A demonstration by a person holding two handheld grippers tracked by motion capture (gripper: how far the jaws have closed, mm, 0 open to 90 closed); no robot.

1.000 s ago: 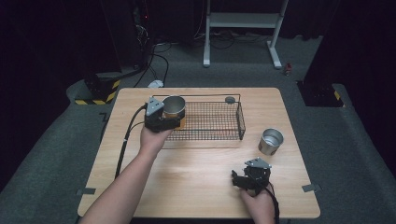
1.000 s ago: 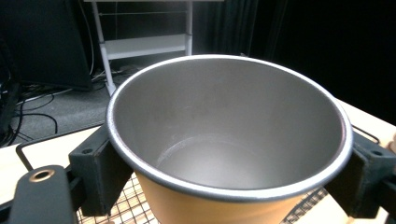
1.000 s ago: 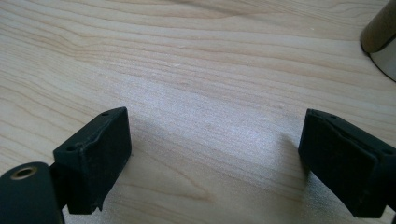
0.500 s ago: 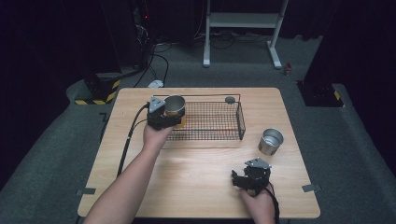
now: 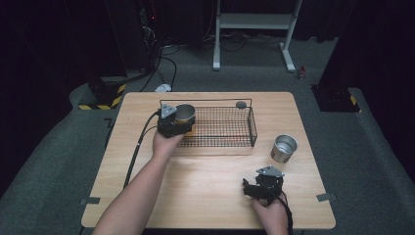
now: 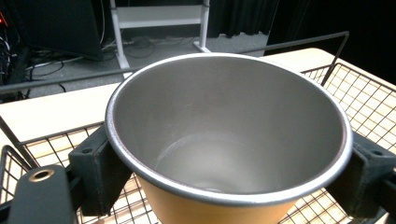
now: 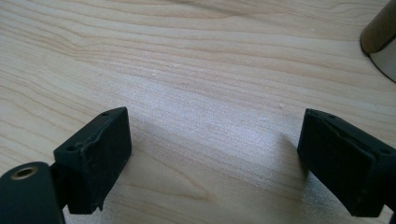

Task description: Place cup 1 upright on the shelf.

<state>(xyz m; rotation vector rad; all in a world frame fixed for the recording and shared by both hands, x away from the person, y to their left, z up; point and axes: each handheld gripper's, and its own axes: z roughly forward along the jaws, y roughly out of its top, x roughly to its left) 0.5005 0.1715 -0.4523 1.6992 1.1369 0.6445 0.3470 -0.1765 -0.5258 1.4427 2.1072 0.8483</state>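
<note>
Left gripper (image 5: 178, 123): clamped on cup (image 6: 224, 140), jaws pressed to both sides below the rim.
Cup position: upright, over left end of wire basket (image 5: 252, 128), mesh close beneath.
Right gripper (image 5: 261, 185): jaws wide apart, nothing between, low over bare table (image 7: 196, 70).
Second cup (image 5: 284, 148): upright on table, right of basket.
Risk: tapered wall may slide in pads; release before base meets mesh, likely tip or bounce.
Lesser risk: base snagging basket's left wall.
</note>
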